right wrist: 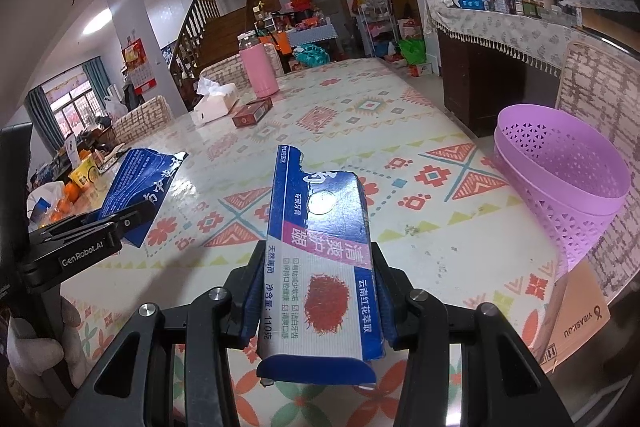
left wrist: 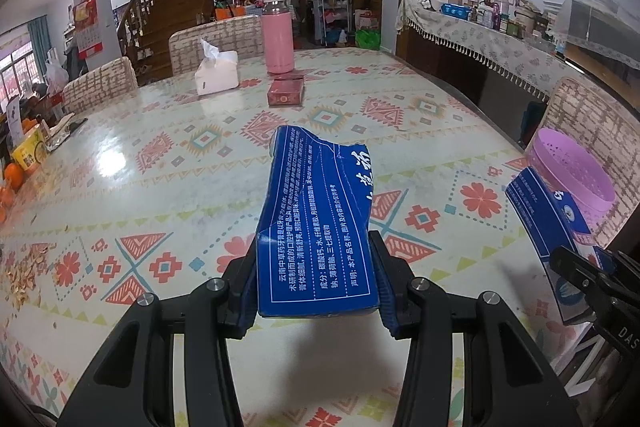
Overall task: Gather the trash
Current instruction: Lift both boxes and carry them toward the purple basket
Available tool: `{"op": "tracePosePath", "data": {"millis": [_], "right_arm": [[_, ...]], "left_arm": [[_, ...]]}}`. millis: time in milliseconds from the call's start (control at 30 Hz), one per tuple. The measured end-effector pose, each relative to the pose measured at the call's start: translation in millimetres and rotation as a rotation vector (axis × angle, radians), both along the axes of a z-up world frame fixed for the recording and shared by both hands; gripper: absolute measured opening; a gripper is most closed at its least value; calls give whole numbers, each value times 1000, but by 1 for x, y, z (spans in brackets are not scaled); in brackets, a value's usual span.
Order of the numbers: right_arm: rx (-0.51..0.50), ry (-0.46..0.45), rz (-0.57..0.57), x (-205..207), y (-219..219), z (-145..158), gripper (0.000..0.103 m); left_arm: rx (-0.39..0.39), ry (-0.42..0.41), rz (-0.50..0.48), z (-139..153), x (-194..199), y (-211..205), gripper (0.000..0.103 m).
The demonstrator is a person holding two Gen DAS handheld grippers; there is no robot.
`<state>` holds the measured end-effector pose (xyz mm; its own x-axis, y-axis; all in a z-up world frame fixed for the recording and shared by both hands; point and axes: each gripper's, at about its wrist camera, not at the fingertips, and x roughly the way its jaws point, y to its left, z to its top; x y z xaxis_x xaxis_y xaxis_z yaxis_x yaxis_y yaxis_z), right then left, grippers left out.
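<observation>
The left gripper [left wrist: 316, 279] has its fingers [left wrist: 245, 291] clamped on a torn blue carton piece [left wrist: 316, 227], held above the table [left wrist: 160, 163]. The right gripper [right wrist: 316, 291] pinches a second torn carton piece [right wrist: 320, 267], its blue-and-white printed face up, also above the table.

Landmark: the purple basket [right wrist: 568, 187] at the table's edge. Only the right wrist view shows its full perforated wall and open rim, just right of the right gripper's piece; there the left gripper and its piece lie well to the basket's left. The left wrist view shows only part of the basket, behind the right gripper's piece. Well beyond the basket stand a pink bottle [left wrist: 277, 39], a tissue pack [left wrist: 216, 73] and a red box [left wrist: 285, 93]. Only the left view shows scattered shells [left wrist: 28, 267], far left of the basket.
</observation>
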<state>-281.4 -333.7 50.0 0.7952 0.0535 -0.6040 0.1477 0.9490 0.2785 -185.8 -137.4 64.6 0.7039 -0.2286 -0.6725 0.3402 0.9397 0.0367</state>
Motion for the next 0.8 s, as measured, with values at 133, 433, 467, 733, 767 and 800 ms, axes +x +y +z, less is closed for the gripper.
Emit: {"op": "tracePosePath", "data": {"millis": [133, 433, 467, 733, 767, 800], "right_arm": [[6, -8, -10, -4, -6, 0, 51], [26, -19, -55, -9, -27, 0, 51], [29, -21, -62, -10, -30, 0, 51], [34, -36, -115, -16, -52, 3, 51], [33, -39, -125, -17, -56, 4, 51], [34, -41, -137, -18, -61, 4, 51]], "left_arm": [[10, -9, -15, 4, -3, -7, 47], [24, -9, -40, 7, -5, -20, 47], [25, -7, -43, 6, -5, -21, 47], [16, 10, -65, 8, 0, -29, 47], [13, 11, -70, 10, 1, -31, 47], [14, 8, -73, 12, 1, -33, 47]]}}
